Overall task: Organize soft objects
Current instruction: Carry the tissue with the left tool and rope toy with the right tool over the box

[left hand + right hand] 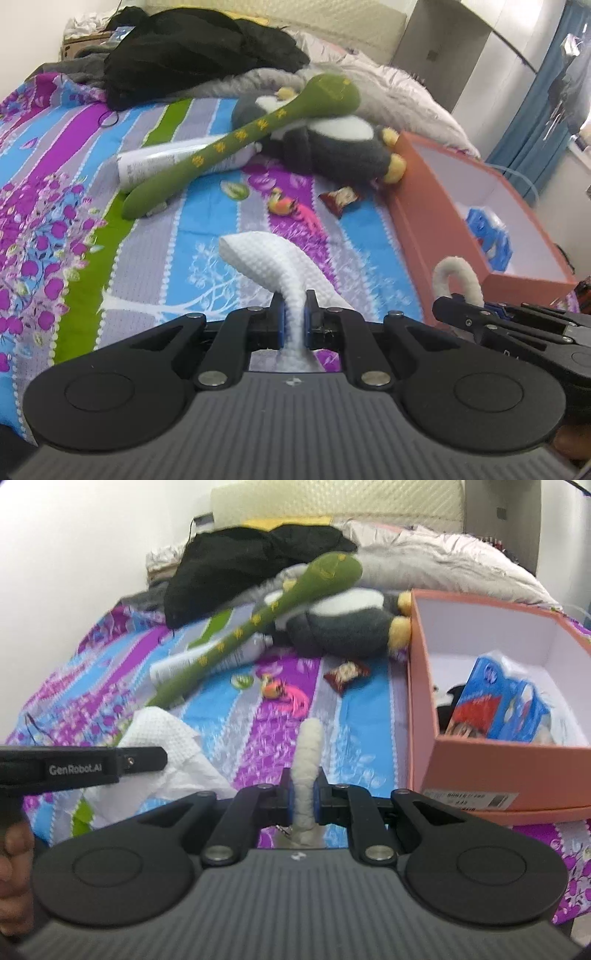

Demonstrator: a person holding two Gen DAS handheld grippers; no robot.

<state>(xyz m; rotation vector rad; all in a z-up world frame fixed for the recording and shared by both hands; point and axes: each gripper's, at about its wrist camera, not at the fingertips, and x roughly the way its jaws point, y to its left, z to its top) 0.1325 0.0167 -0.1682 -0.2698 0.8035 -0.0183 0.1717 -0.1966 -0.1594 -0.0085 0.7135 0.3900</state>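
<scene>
altogether two tongs [294, 317] [303, 794], one white cloth [273, 258]

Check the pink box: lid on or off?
Off. The pink box stands open-topped, its white inside showing, with a blue packet in it.

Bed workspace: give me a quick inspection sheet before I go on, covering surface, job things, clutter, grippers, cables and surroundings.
Surface: bed with a striped floral sheet.
Job's things: white cloth, one end in each gripper; green plush lying across a grey plush; pink box, open, with a blue packet inside.
Clutter: white tube under the green plush, snack packet, small orange toy, black clothes, grey blanket.
Grippers: left gripper and right gripper, jaws shut on the cloth.
Cables: thin black lead on the wall by the headboard.
Surroundings: blue curtain, white wall.
</scene>
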